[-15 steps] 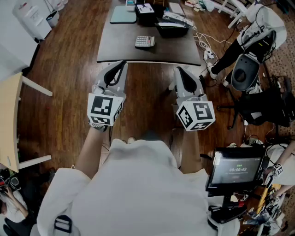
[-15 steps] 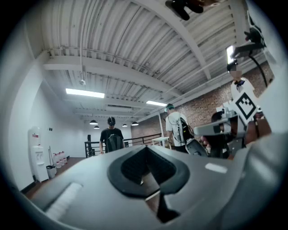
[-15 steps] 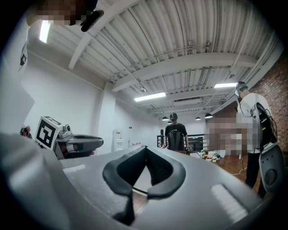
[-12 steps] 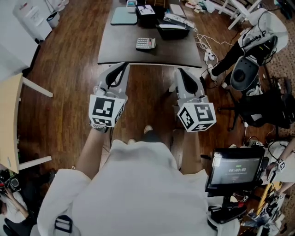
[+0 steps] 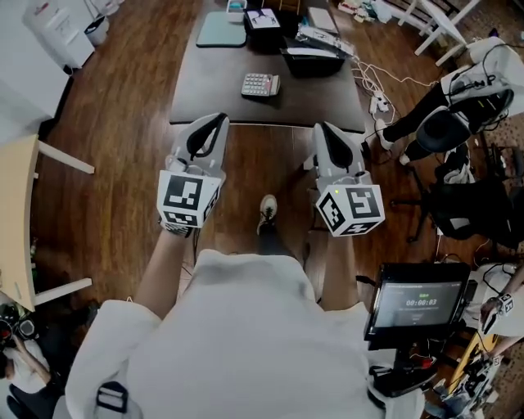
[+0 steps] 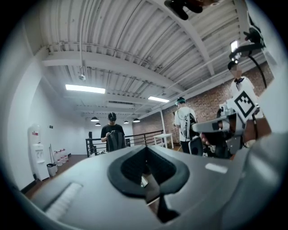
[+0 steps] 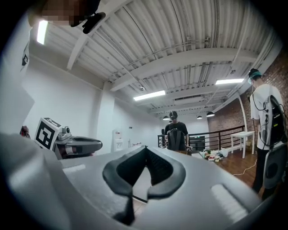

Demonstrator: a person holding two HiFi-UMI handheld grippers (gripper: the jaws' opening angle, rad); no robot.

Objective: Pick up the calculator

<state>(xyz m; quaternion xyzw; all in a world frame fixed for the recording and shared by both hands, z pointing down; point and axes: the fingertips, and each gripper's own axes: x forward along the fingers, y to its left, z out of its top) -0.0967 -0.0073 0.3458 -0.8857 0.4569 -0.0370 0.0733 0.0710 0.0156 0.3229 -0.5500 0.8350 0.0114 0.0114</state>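
Note:
The calculator (image 5: 260, 85), grey with pale keys, lies on the dark table (image 5: 213, 90) near its front edge, in the head view only. Both grippers are held level over the wooden floor, short of the table and apart from the calculator. My left gripper (image 5: 217, 119) points at the table's front left part, its jaws shut with nothing between them (image 6: 145, 148). My right gripper (image 5: 323, 128) points at the front right part, also shut and holding nothing (image 7: 146, 148). Neither gripper view shows the calculator.
At the table's far end lie a teal pad (image 5: 221, 29), a black box (image 5: 264, 23) and a black tray (image 5: 311, 56). Cables (image 5: 372, 82) and an office chair (image 5: 446, 131) are at the right, a screen on a stand (image 5: 417, 303) at the lower right, and a pale table (image 5: 16, 213) at the left. People stand behind a railing (image 6: 112, 134).
The table and the calculator have slid a little lower in the head view, nearer to me. A shoe has come into view between the grippers. Both grippers stay shut.

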